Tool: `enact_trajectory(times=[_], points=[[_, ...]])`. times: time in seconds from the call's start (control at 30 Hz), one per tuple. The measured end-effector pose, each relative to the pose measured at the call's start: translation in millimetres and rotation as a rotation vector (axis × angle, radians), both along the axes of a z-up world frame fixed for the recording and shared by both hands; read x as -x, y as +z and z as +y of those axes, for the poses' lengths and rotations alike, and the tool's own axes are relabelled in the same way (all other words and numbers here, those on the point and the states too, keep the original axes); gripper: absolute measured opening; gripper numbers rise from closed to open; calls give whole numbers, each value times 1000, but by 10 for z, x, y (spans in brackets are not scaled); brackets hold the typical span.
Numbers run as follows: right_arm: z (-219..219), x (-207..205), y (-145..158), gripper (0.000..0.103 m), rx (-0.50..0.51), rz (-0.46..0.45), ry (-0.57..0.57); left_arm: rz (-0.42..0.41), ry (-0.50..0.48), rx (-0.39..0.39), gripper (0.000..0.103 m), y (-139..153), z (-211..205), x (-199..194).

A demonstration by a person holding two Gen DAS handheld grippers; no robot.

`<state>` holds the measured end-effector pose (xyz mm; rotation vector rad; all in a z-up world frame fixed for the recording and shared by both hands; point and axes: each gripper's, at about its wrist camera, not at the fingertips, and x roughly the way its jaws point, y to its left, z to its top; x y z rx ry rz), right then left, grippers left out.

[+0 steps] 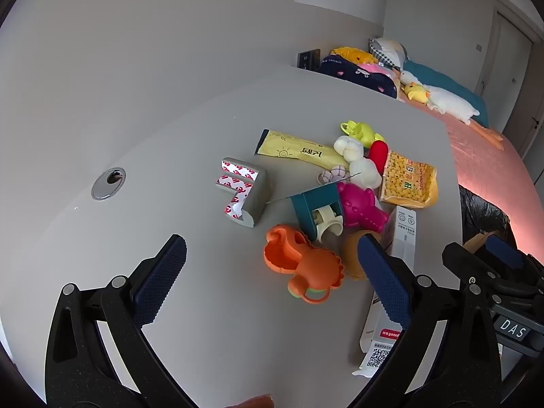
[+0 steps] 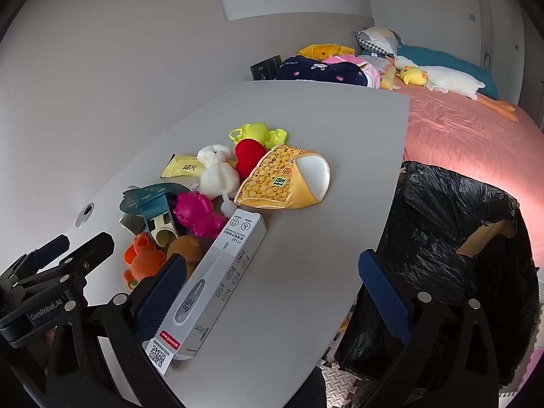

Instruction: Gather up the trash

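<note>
Both the left claw [image 1: 272, 272] and the right claw [image 2: 272, 292] gape wide, holding nothing. The thermometer box [image 2: 217, 282] lies on the table [image 2: 306, 289] touching the right claw's left finger, the black-lined trash bin [image 2: 452, 238] just past the table's edge

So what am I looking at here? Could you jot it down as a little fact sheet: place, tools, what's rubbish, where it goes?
place: grey table beside a pink bed
tools: left gripper and right gripper, both open, holding nothing
likely rubbish: thermometer box, yellow snack bag, yellow sachet, grey corner guard
also in the pile: orange toy, pink toy, white plush
bin: black-lined bin off the table's right edge
progress: nothing picked up yet
</note>
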<state>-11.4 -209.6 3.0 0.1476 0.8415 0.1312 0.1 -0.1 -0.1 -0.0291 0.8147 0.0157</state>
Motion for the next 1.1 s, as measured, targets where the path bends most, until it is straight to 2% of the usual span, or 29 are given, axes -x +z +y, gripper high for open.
enact_trajectory(times=[0.47, 0.67, 1.1], points=[[-9, 14, 7, 100, -7, 4, -1, 4, 0, 1, 97, 5, -15, 20], [-18, -1, -38, 100, -6, 7, -1, 31, -12, 37, 97, -40, -5, 7], [5, 2, -25, 101, -3, 8, -1, 17, -20, 17, 97, -31, -29, -11]])
